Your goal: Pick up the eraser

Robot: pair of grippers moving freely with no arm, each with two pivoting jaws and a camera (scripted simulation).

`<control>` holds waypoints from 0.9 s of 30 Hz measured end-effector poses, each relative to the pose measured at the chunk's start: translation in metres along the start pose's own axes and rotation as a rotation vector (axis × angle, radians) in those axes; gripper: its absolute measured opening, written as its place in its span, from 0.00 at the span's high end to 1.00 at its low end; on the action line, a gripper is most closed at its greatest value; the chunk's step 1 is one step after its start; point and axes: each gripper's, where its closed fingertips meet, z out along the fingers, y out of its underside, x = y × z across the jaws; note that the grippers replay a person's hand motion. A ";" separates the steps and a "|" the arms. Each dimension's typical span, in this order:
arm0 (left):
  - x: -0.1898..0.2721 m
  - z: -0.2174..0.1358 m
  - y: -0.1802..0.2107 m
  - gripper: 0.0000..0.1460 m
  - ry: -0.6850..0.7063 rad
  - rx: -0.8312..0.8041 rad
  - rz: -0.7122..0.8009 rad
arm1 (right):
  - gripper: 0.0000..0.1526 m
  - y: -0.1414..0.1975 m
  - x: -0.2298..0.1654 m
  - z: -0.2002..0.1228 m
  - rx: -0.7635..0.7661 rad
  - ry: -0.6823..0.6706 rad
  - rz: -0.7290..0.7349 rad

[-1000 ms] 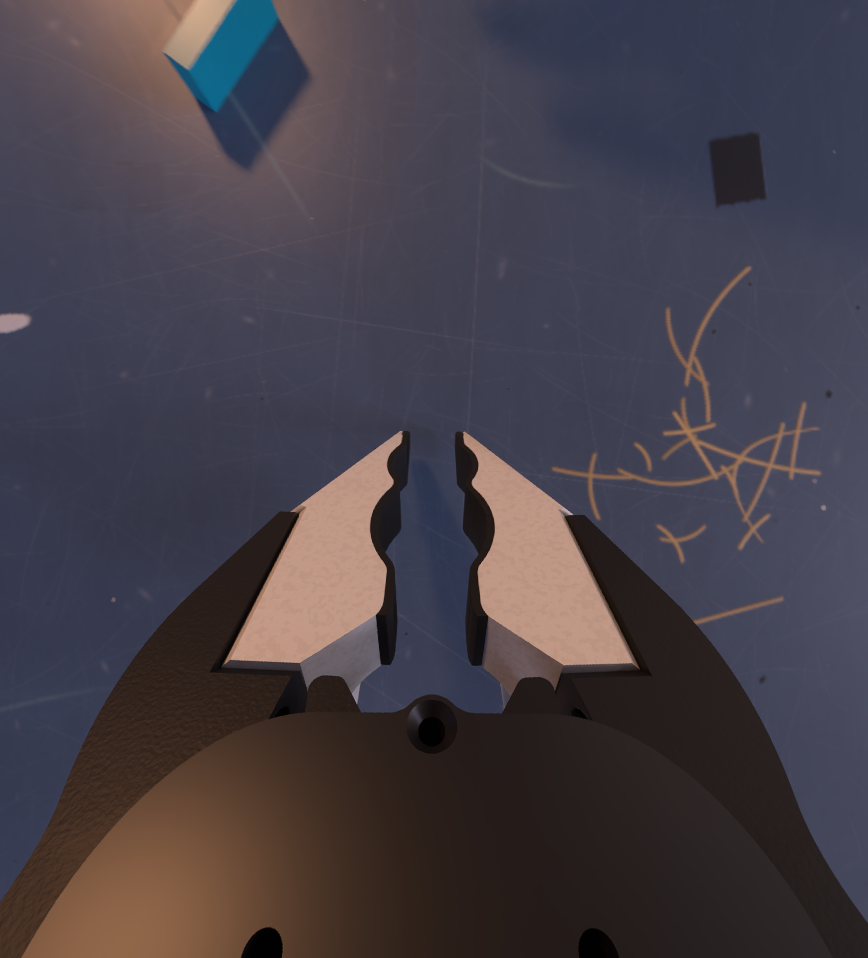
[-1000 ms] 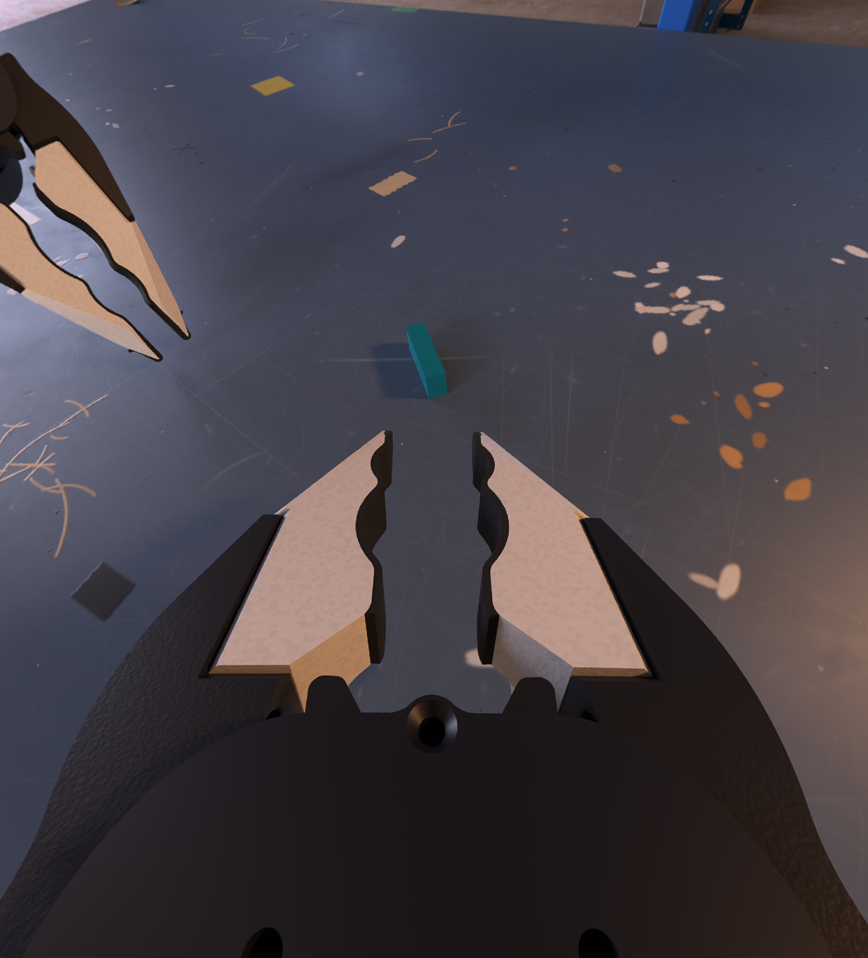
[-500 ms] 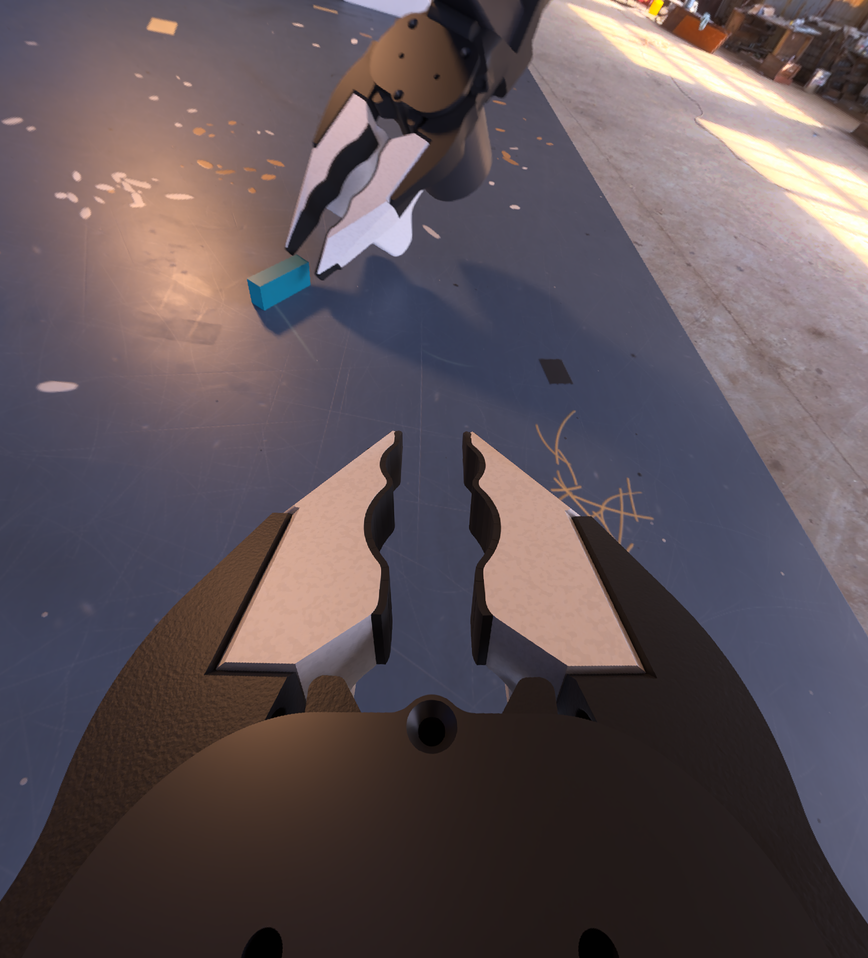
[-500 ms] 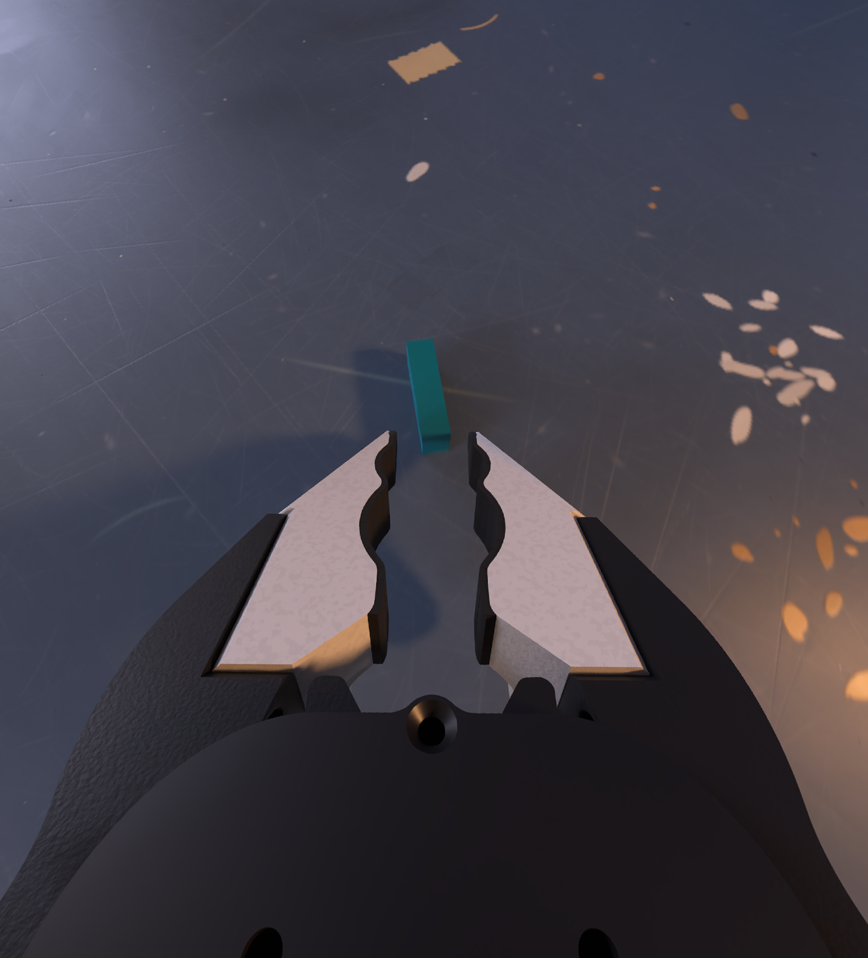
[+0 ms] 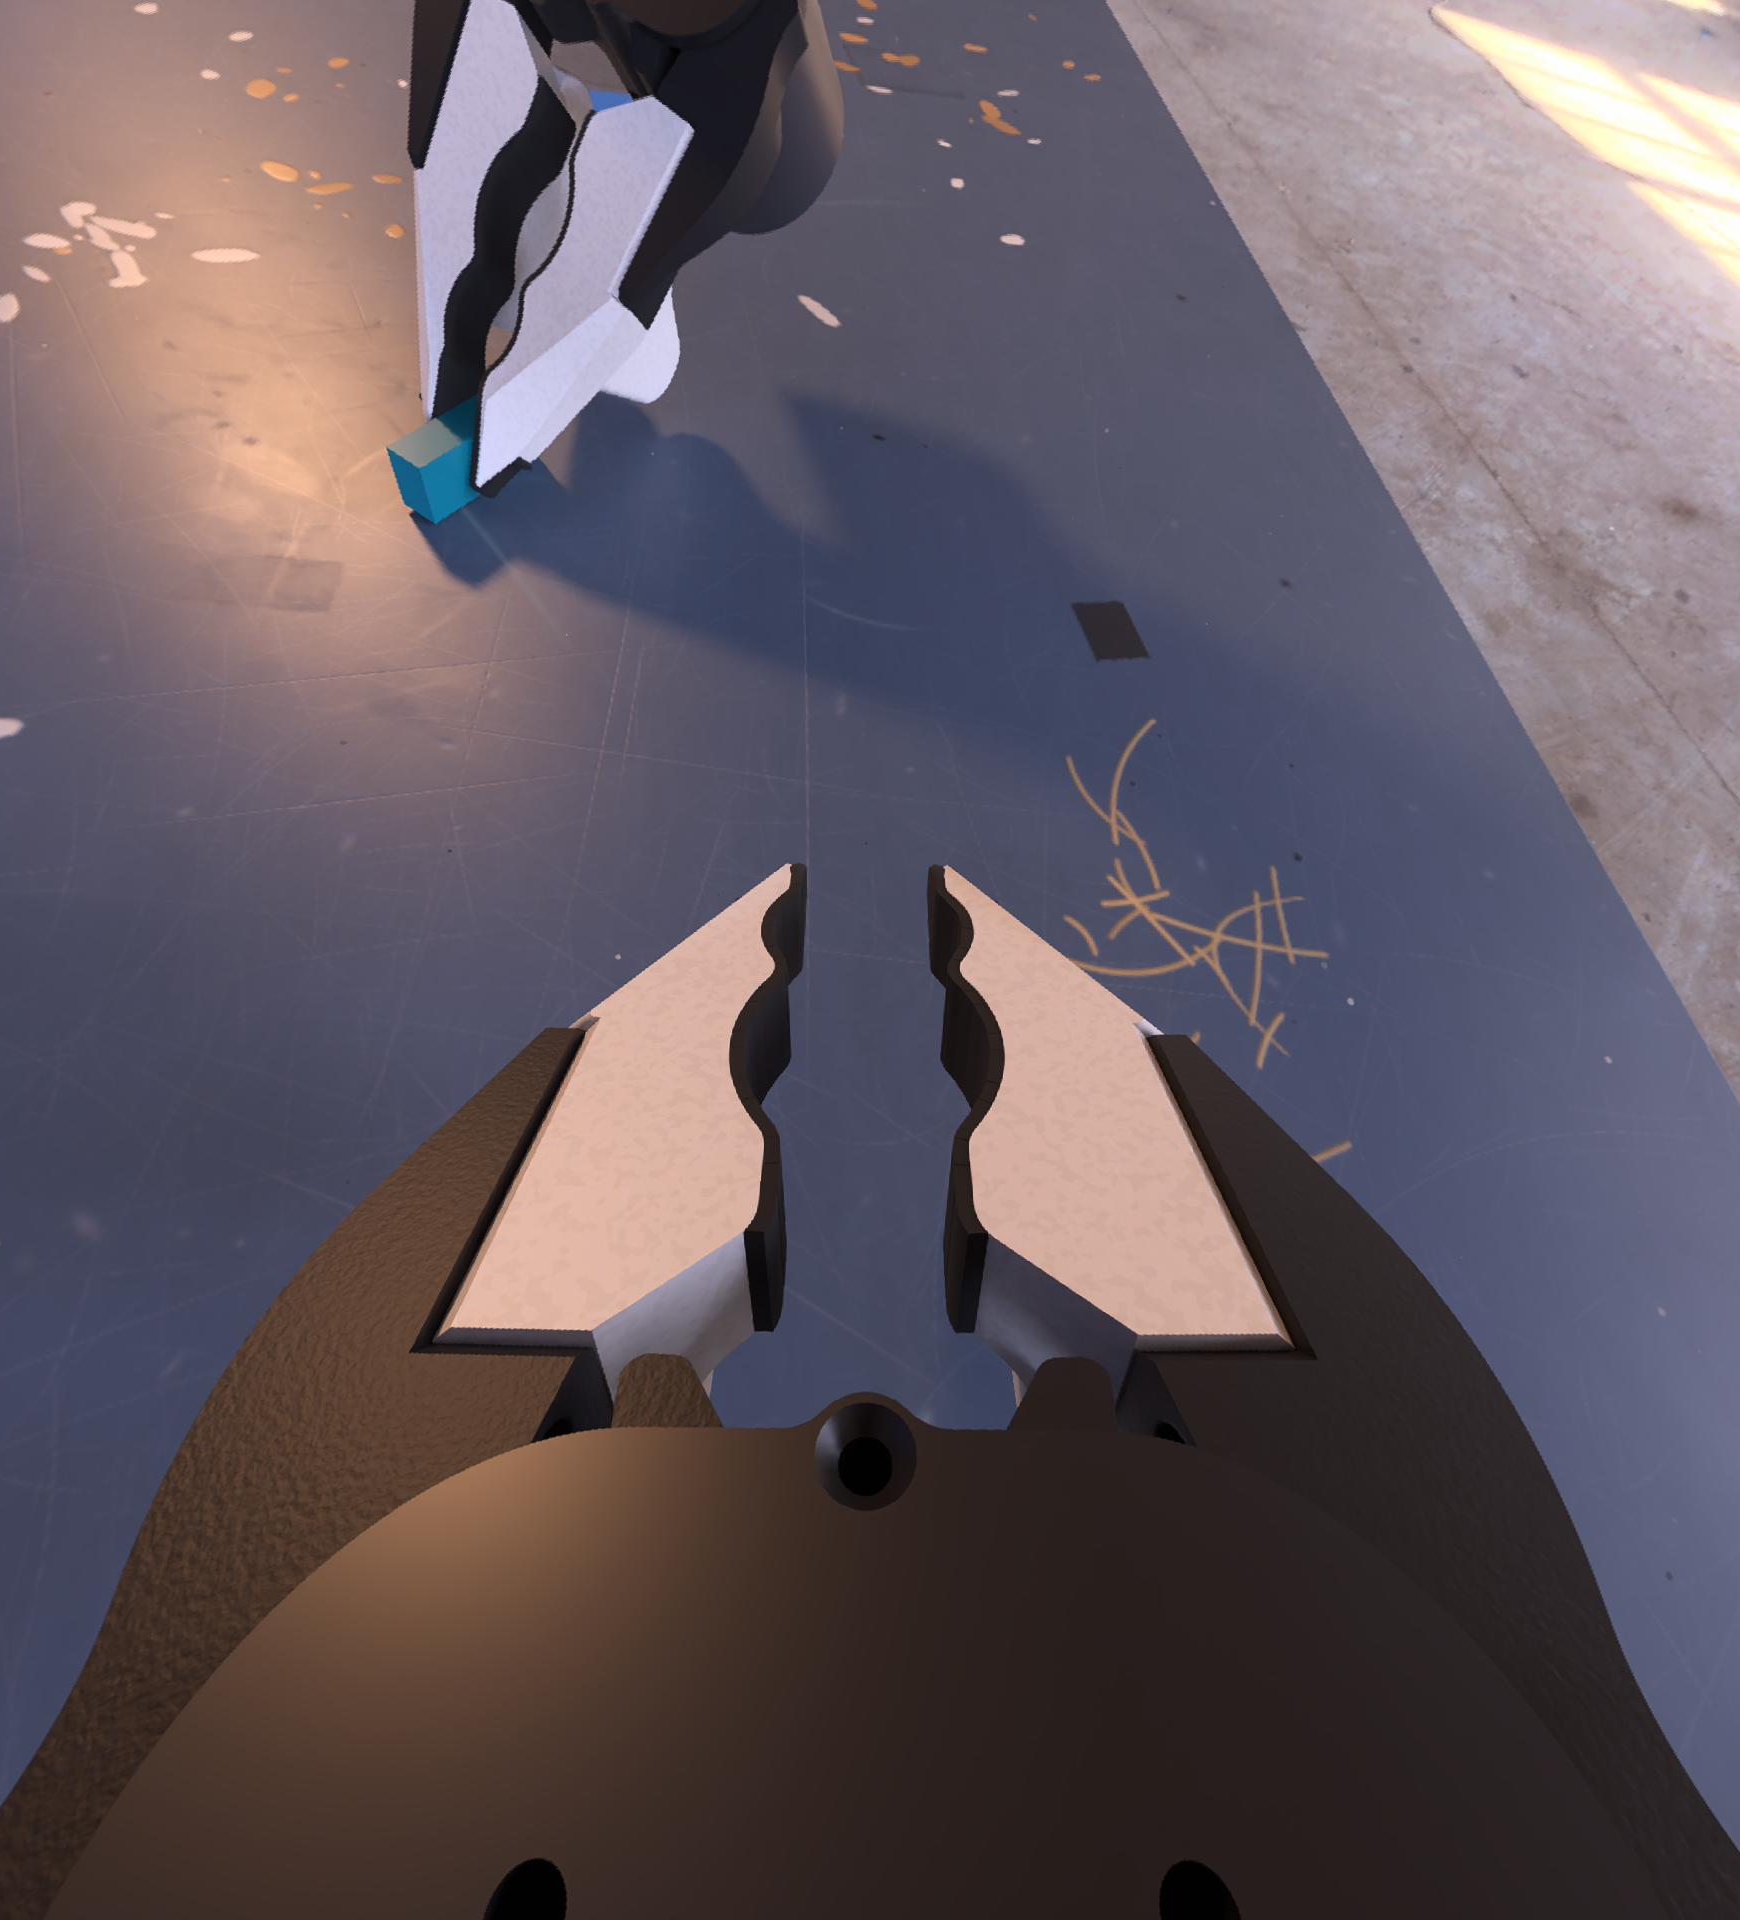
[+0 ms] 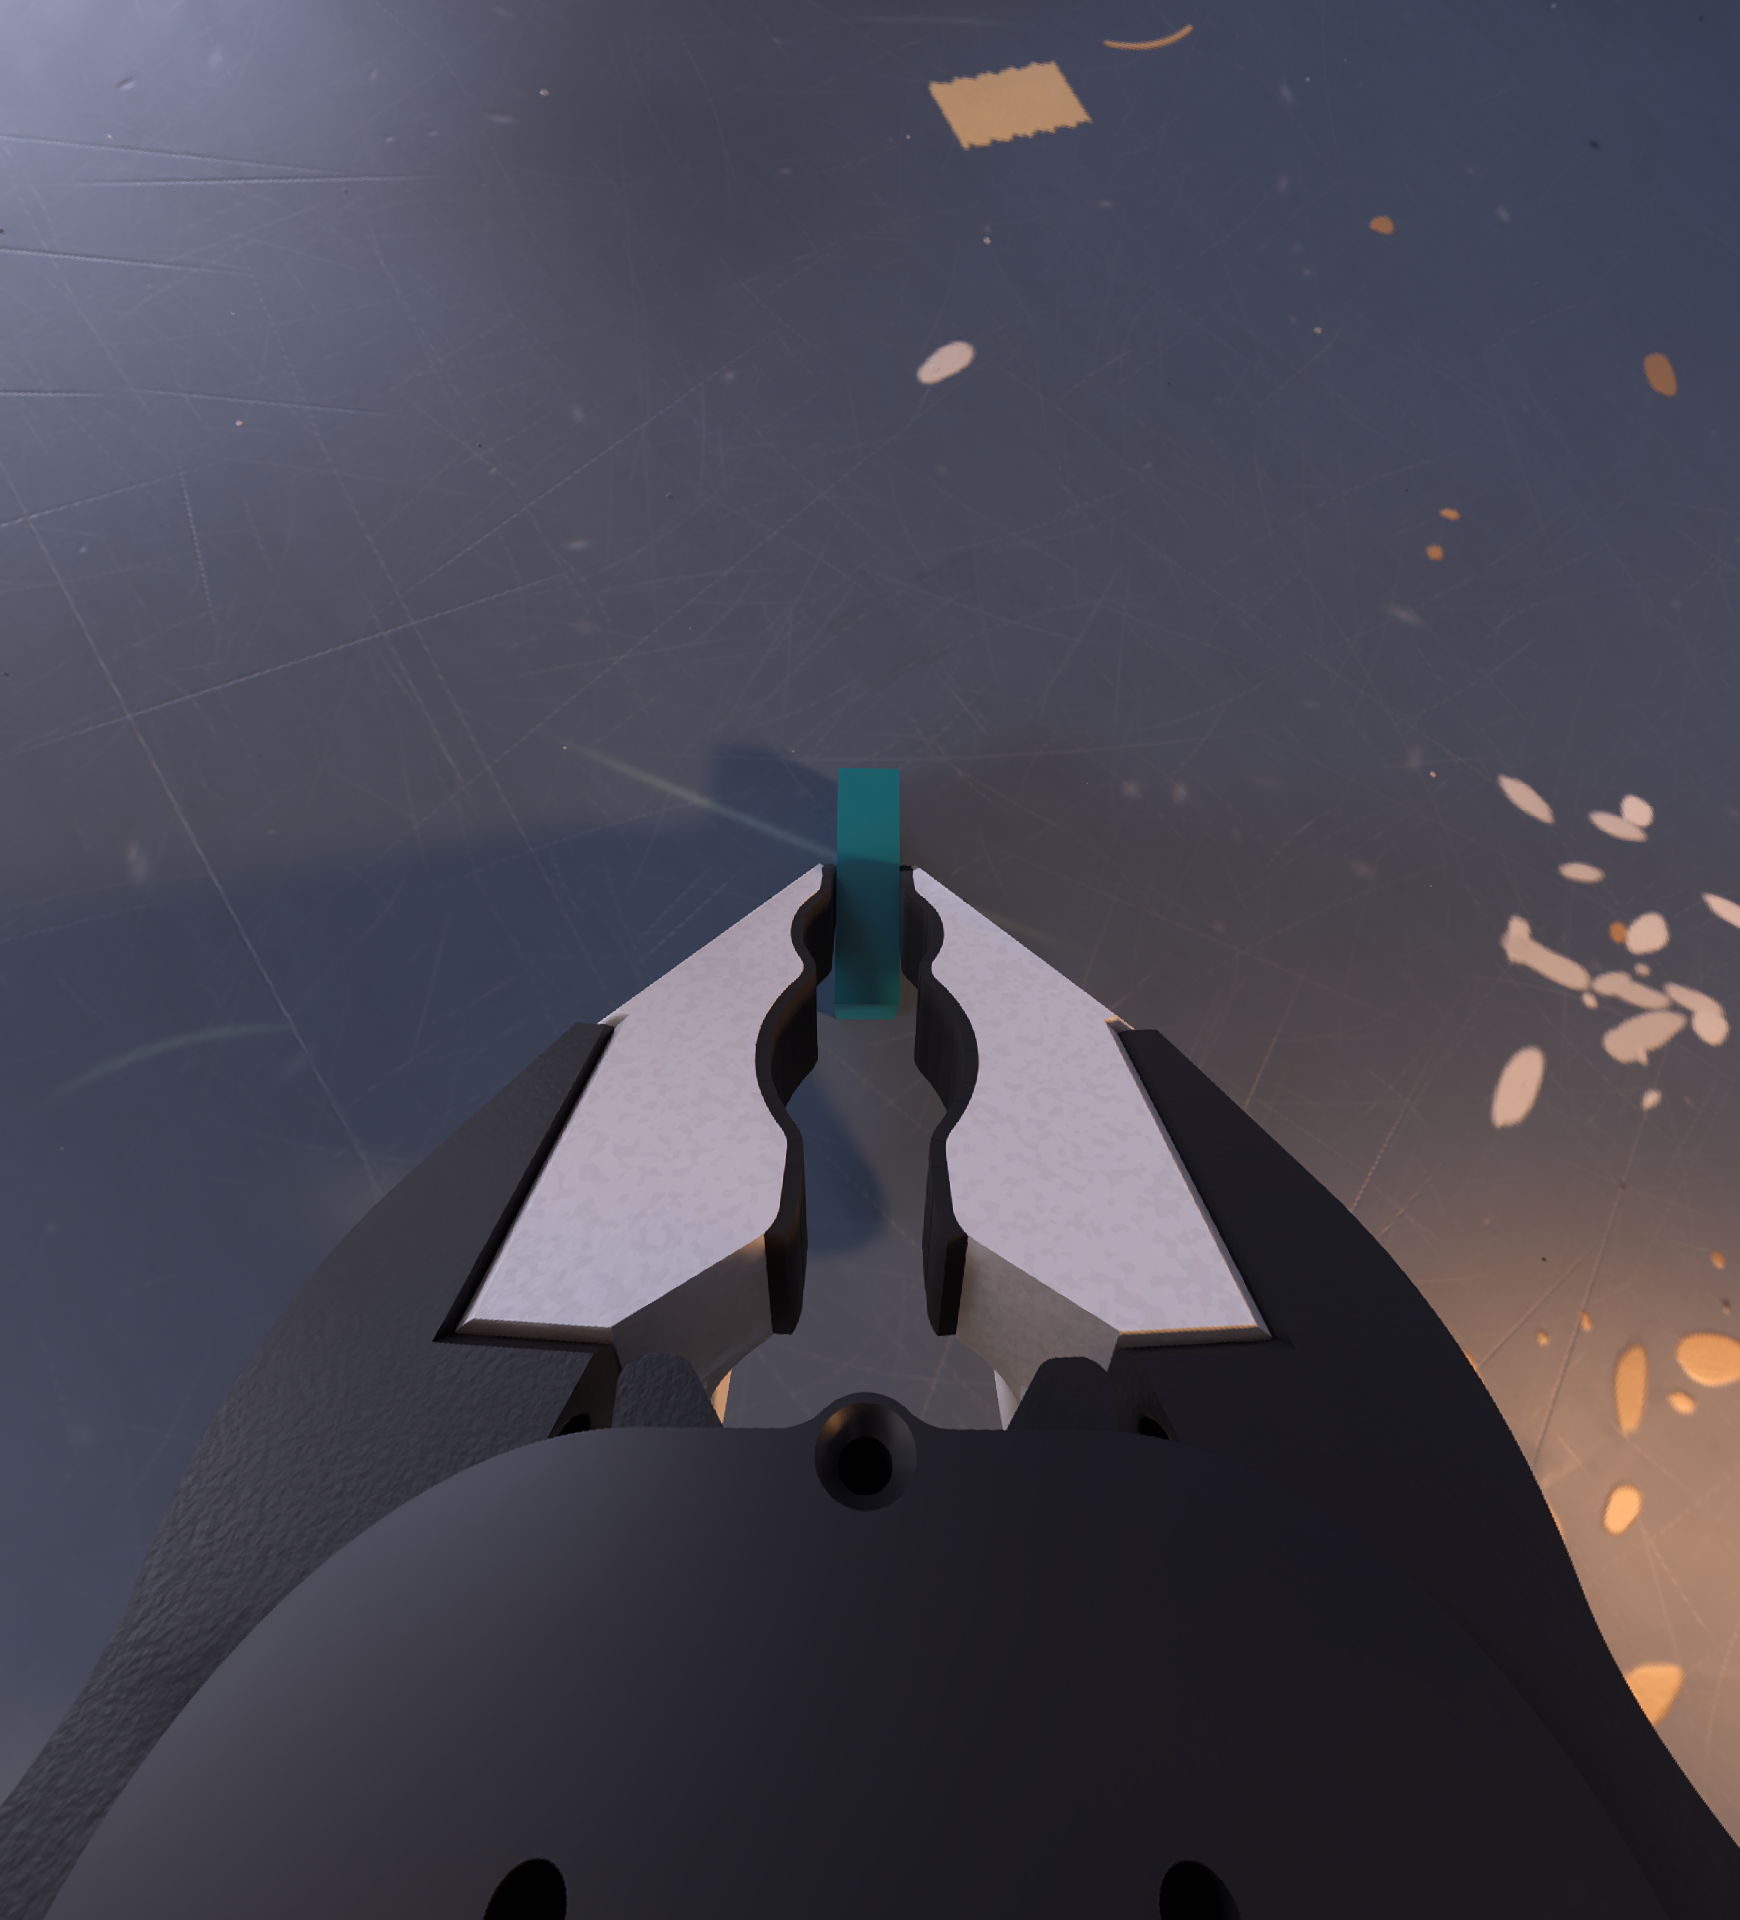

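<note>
**Two grippers over the table, one straddling the eraser**

Two things dominate: the dark, scratched table (image 5: 222, 935), with a bare concrete floor (image 5: 1572, 520) past its edge, and the grippers working above it. Pale and orange flecks (image 6: 1624, 997), a tangle of thin tan shavings (image 5: 1188, 925) and a small tan paper scrap (image 6: 1009, 102) litter the table.

The left gripper (image 5: 866, 883) hangs well back from the action, its fingers parted with nothing between them. The right gripper (image 6: 866, 883) is down at the table, its fingers set on either side of the eraser (image 6: 867, 894), a small teal block lying lengthwise along the gap, about half of it between the tips and half beyond. From the wrist view the fingers are narrowly parted; whether the pads already touch the block's sides I cannot tell.

Judging by this, the approach is done and the grasp is the step in hand. The next move calls for closing squarely on the long sides, then lifting straight up; a skewed squeeze could twist the block out of so shallow a hold.
</note>
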 end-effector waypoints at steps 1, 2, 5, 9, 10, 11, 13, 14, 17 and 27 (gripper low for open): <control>0.000 0.000 -0.001 0.84 0.000 0.004 -0.003 | 0.93 -0.001 -0.001 0.000 0.000 -0.002 -0.001; -0.001 0.000 -0.001 0.84 -0.003 0.008 -0.006 | 0.93 -0.002 -0.001 -0.001 0.004 0.001 -0.003; -0.004 0.000 -0.001 0.84 -0.019 0.007 -0.015 | 0.93 -0.007 -0.003 -0.005 0.030 0.022 -0.005; -0.014 -0.001 -0.002 0.85 -0.079 0.015 -0.021 | 0.93 -0.021 -0.012 -0.015 0.081 0.049 -0.005; -0.018 -0.002 -0.002 0.85 -0.105 0.015 -0.032 | 0.93 -0.026 -0.018 -0.017 0.101 0.052 -0.009; -0.023 -0.002 -0.001 0.85 -0.131 0.014 -0.047 | 0.93 -0.032 -0.024 -0.017 0.123 0.052 -0.014; -0.035 -0.004 0.000 0.86 -0.196 0.017 -0.080 | 0.93 -0.045 -0.039 -0.016 0.165 0.042 -0.032; -0.040 -0.005 0.001 0.86 -0.225 0.019 -0.090 | 0.93 -0.051 -0.047 -0.014 0.184 0.030 -0.037; -0.049 -0.008 0.004 0.86 -0.269 0.006 -0.091 | 0.93 -0.056 -0.068 -0.001 0.154 -0.024 -0.020; -0.050 -0.006 0.008 0.86 -0.307 -0.029 -0.029 | 0.93 -0.041 -0.079 0.028 -0.016 0.011 -0.090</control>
